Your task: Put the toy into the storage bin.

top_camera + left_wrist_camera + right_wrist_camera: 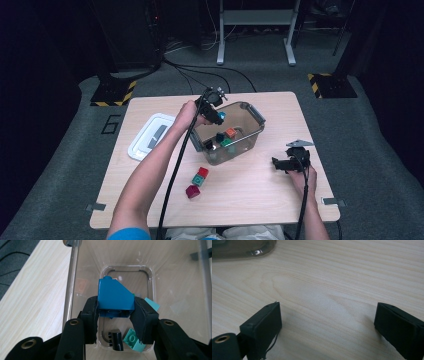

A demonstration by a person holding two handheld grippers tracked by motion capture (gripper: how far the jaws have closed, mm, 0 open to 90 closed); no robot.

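The left gripper [115, 311] holds a blue brick [115, 296] over the open top of the clear plastic bin [72, 272], its jaws clamped on the brick's two lower sides. The brick is glossy mid-blue, with one sloped face, a single round stud at its top end and a hollow underside facing the camera. In the high view the brick [221, 115] sits at the bin's [252, 112] near-left rim, above the bricks already inside: an orange one [230, 132], a black one [219, 137] and a teal one [226, 142]. On the worktop [260, 195] in front of the bin lie a red brick [203, 172], a teal brick [198, 180] and a dark red brick [192, 191]. The right gripper [328, 320] rests low over bare worktop, its jaws spread wide with nothing between them.
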